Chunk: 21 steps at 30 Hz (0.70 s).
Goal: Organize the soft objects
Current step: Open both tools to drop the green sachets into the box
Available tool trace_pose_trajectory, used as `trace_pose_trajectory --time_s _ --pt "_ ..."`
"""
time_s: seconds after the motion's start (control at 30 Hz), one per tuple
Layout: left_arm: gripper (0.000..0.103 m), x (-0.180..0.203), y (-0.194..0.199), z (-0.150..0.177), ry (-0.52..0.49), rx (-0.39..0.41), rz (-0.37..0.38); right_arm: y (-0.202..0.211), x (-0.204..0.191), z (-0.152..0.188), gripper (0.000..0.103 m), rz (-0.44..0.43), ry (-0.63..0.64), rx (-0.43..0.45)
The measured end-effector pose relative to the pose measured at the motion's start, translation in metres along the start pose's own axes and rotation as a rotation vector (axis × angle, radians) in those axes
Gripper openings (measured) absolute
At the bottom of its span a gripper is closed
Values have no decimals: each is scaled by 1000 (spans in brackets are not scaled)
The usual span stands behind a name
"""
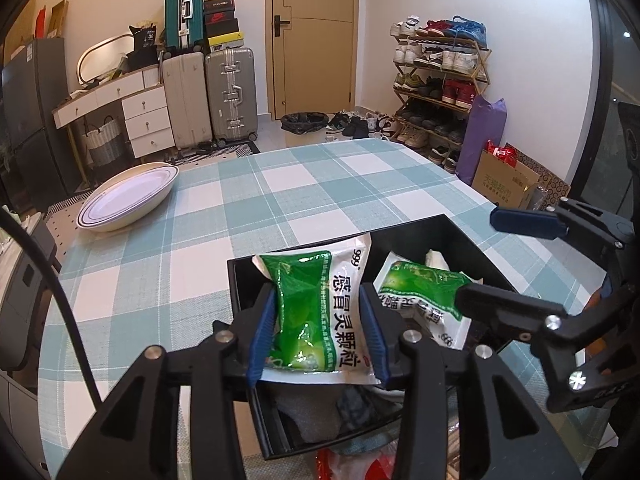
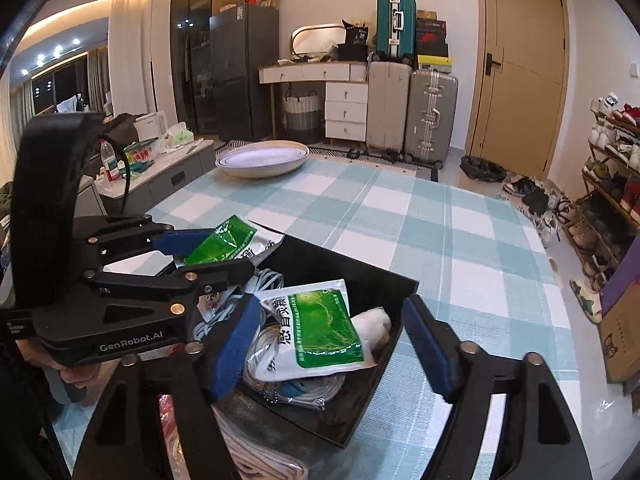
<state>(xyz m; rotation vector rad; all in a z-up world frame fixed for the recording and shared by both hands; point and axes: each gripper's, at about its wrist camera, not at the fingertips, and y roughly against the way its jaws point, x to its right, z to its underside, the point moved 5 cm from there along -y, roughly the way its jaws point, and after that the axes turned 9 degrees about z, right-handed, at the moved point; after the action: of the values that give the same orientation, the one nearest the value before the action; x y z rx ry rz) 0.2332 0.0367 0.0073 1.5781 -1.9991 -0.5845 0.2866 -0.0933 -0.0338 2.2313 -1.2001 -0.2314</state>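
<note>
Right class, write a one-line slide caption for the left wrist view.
Left gripper clamps a green sachet over the black box; open right gripper hovers beside.

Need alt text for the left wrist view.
The left hand-held gripper clamps a green-and-white medicine sachet above a black box on a checked tablecloth. A second sachet lies inside; the right hand-held gripper is open beside it.

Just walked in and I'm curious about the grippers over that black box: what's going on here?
A person is sorting soft items with two handheld grippers. The left gripper is shut on a green medicine sachet, held above the black box on the checked tablecloth. The right gripper hangs open over the box, gripping nothing. A second green sachet lies inside on white cords. A white oval dish sits apart.
</note>
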Motion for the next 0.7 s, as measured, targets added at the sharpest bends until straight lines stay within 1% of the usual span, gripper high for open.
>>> trace_pose_trajectory --time_s 0.03,0.07,0.1,0.13,0.17,0.2,0.23,0.27,0.33,0.43,0.53,0.7 --pt "48 1 1 0 -1 -1 0 3 2 0 86 6 -3 3" --pt "58 1 3 0 -3 -1 0 6 4 0 88 13 -6 9" --pt "62 2 5 0 -5 -1 0 9 6 0 89 17 -13 18" --pt "63 2 8 0 -10 -1 0 12 8 0 93 19 -25 25" --pt "66 3 11 0 -16 1 0 15 10 1 98 17 -36 28" --pt "69 4 14 0 -20 2 0 18 13 2 99 14 -52 34" --pt "83 4 19 0 -19 7 -3 21 15 3 99 14 -64 38" --pt "94 5 23 0 -16 18 -4 23 18 4 100 9 -80 38" --pt "102 4 35 0 -5 50 -1 28 21 7 102 -7 -108 35" --pt "103 1 49 2 20 70 1 34 26 14 102 -27 -150 21" --pt "103 -2 62 8 39 80 -17 40 29 21 102 -62 -189 3" --pt "103 -2 76 21 41 82 -45 50 23 33 102 -66 -185 -17"
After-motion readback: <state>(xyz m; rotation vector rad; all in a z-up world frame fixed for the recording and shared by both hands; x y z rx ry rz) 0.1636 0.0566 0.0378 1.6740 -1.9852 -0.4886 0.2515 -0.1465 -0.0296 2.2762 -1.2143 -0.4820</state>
